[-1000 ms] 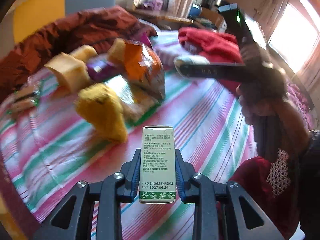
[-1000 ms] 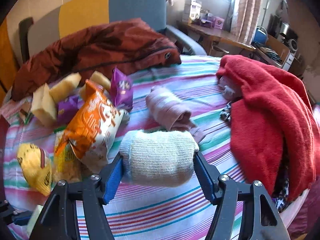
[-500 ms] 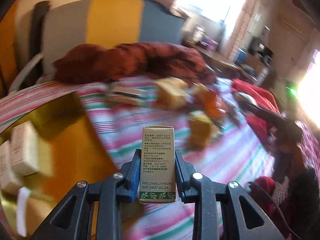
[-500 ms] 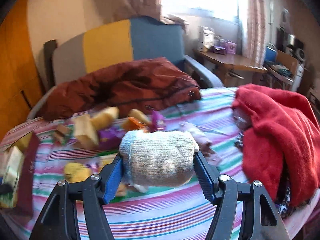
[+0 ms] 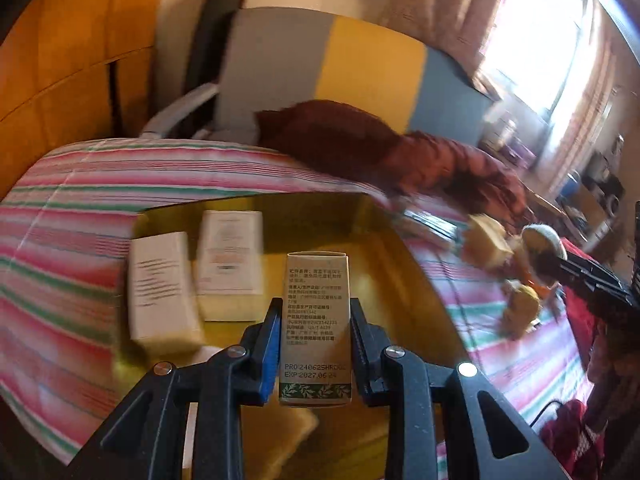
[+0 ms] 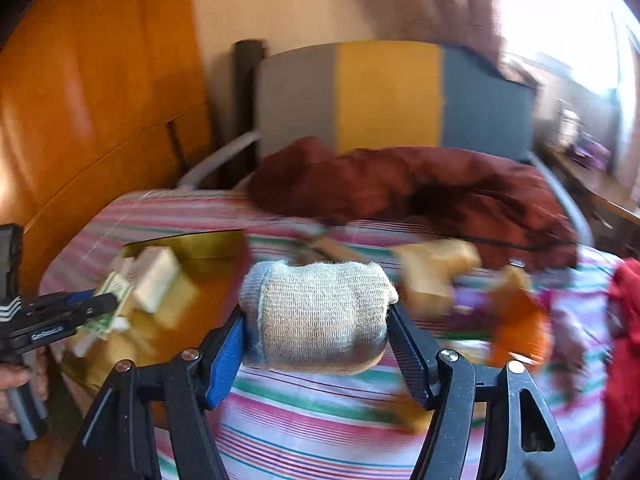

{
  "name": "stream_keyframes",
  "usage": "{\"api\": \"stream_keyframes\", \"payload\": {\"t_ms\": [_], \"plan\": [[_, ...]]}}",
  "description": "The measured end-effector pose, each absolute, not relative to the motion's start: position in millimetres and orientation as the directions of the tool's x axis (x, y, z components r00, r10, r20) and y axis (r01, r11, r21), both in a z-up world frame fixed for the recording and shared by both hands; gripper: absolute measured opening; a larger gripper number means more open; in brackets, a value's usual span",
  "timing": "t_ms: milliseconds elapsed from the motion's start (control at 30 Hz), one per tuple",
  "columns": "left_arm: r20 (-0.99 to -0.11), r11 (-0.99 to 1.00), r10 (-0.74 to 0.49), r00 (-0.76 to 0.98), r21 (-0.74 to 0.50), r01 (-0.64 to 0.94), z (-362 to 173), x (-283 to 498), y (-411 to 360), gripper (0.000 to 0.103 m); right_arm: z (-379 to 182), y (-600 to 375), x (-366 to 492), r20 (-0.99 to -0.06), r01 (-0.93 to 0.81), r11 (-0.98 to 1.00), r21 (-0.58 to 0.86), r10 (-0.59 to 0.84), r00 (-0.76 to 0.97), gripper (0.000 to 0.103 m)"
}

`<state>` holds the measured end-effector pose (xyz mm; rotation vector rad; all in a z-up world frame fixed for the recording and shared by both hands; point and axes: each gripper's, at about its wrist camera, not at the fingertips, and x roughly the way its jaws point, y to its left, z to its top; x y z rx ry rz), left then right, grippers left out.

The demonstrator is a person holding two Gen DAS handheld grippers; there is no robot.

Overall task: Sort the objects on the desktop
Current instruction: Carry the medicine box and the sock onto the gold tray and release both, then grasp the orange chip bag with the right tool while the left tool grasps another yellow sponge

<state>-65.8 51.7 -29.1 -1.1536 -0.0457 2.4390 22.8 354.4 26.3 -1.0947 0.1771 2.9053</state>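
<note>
1. My left gripper (image 5: 314,334) has its fingers (image 5: 269,344) clamped on either side of a tall beige medicine carton (image 5: 317,328), held upright with its printed back panel and date stamp facing the camera.
2. The carton hangs over a yellow tray (image 5: 384,264) that lies on the striped bedspread (image 5: 80,208).
3. Two white boxes (image 5: 160,288) already lie flat in the tray, side by side and touching, just left of the held carton.
4. My right gripper (image 6: 316,316) grips a rolled beige knit sock (image 6: 320,312) crosswise between its fingers (image 6: 226,354), above the stripes.
5. From the right wrist, the left gripper (image 6: 60,316) enters at the left edge with the carton tilted over the tray (image 6: 200,244).
6. Beyond the sock, blurred snack packets (image 6: 516,320) and pale blocks (image 6: 432,276) are scattered on the bedspread (image 6: 320,420).
7. A rust-brown jacket (image 6: 420,188) lies heaped at the far edge, in front of a grey, yellow and blue chair back (image 6: 388,96).
8. A red garment (image 6: 624,340) sits at the right edge.
</note>
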Motion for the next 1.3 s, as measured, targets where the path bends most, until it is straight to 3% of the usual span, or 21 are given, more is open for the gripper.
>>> {"api": "stream_keyframes", "payload": {"t_ms": [233, 400, 600, 767, 1300], "plan": [[-0.74, -0.929, 0.361, -0.567, -0.234, -0.286, -38.1, -73.2, 5.9, 0.03, 13.6, 278.9, -31.0, -0.684, 0.061, -0.99, 0.13, -0.134, -0.717, 0.068], [-0.754, -0.936, 0.35, -0.556, -0.265, -0.23, -50.1, -74.6, -13.9, 0.051, 5.4, 241.6, -66.2, -0.7, 0.104, -0.983, 0.149, -0.179, -0.691, 0.072], [-0.754, -0.941, 0.337, -0.563, -0.271, -0.201, -52.5, -70.1, -21.2, 0.052, -1.1, 221.2, -83.7, -0.696, 0.113, -0.978, 0.178, -0.206, -0.688, 0.081], [-0.733, -0.938, 0.346, -0.585, -0.27, -0.215, -41.6, -61.9, -16.6, 0.052, -6.6, 227.9, -70.5, -0.705, 0.081, -0.981, 0.177, -0.184, -0.685, 0.082], [-0.719, -0.864, 0.473, -0.509, -0.266, -0.428, -17.4, -40.4, 65.6, 0.052, -7.2, 302.7, -0.5, -0.688, -0.101, -0.975, 0.196, -0.064, -0.723, 0.088]]}}
